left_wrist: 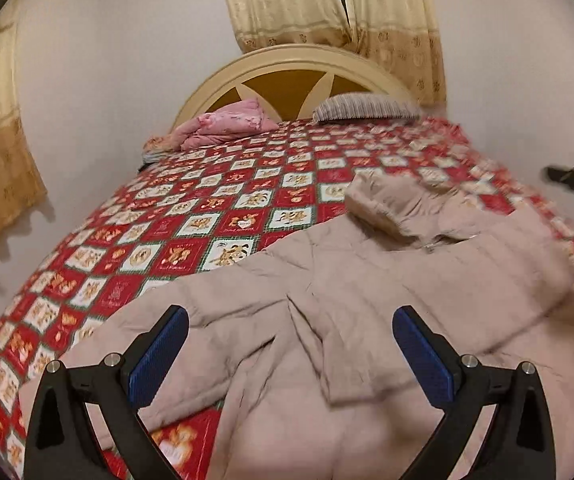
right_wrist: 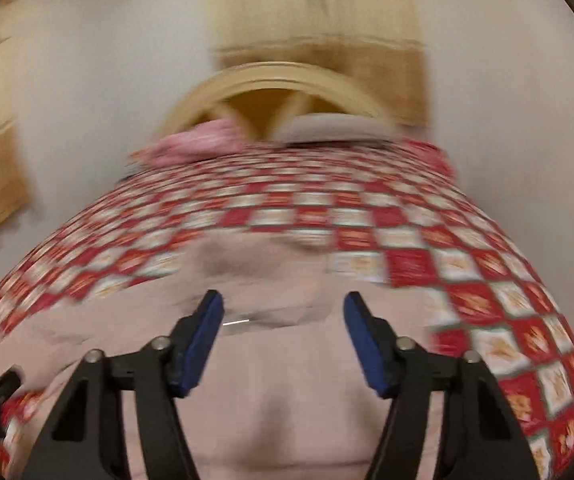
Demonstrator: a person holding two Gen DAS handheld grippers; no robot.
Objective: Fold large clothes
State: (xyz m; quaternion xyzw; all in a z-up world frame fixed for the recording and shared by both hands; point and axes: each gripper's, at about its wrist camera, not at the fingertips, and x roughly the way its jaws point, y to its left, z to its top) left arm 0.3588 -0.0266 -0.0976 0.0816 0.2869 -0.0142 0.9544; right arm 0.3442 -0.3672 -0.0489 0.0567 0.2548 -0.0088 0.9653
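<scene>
Both grippers, left (left_wrist: pixel 291 354) and right (right_wrist: pixel 283 340), gape empty over the beige puffer jacket (left_wrist: pixel 367 280); its collar points toward the headboard (left_wrist: pixel 287 76), my left nearer the sleeve.

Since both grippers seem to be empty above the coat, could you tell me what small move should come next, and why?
Probably lower the left gripper onto the near sleeve of the beige padded coat and close on it. Both it and the right gripper are open and empty, and the coat lies spread, unfolded, on the checked bedspread. The right view is blurred, so take this loosely.
</scene>
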